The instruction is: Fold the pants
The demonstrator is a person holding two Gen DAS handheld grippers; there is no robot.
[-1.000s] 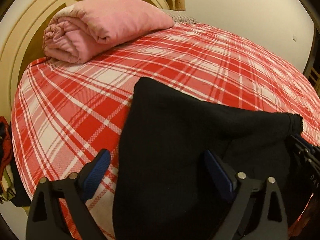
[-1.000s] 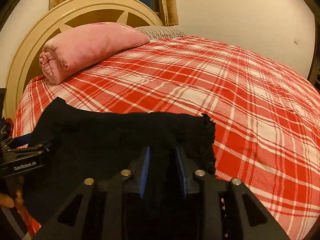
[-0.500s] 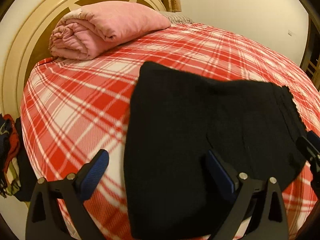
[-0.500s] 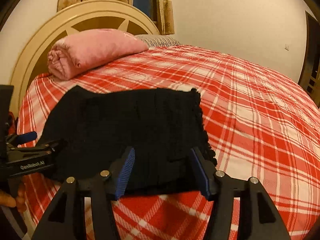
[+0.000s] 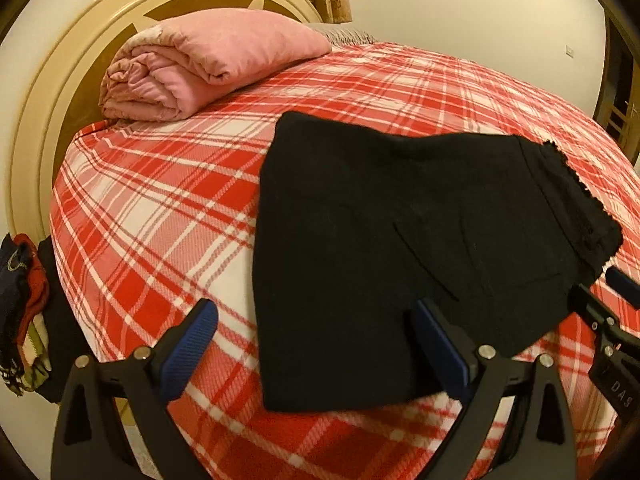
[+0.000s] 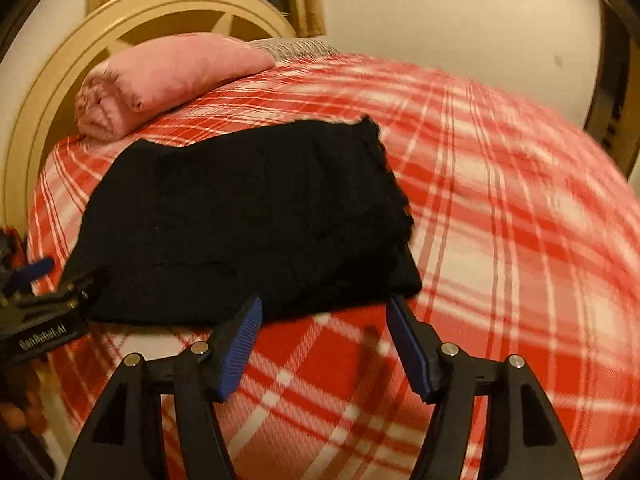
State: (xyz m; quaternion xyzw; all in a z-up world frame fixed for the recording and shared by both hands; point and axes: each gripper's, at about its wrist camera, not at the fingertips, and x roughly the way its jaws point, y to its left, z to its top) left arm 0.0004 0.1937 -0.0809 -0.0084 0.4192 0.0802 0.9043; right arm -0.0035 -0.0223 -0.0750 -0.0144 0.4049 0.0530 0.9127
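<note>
Folded black pants [image 5: 392, 248] lie flat on a red-and-white plaid bedspread [image 5: 160, 216], near the bed's front edge and well short of the rolled pink blanket [image 5: 200, 64] that rests against the cream headboard [image 5: 52, 92]. The waistband edge, with its rough trim, faces the right side in the left wrist view. The left gripper [image 5: 316, 340] stands wide open: its left blue pad is over bare bedspread, its right pad over the front part of the pants, and nothing is pinched between them. The right gripper [image 6: 324, 340] has just been opening its jaws; they now stand apart in front of the near edge of the pants [image 6: 248, 216], with only plaid cloth between the pads, so the garment is released. In the right wrist view the bedspread is blurred. A pile of dark and red clothes [image 5: 24, 304] hangs beside the bed at the far left.
</note>
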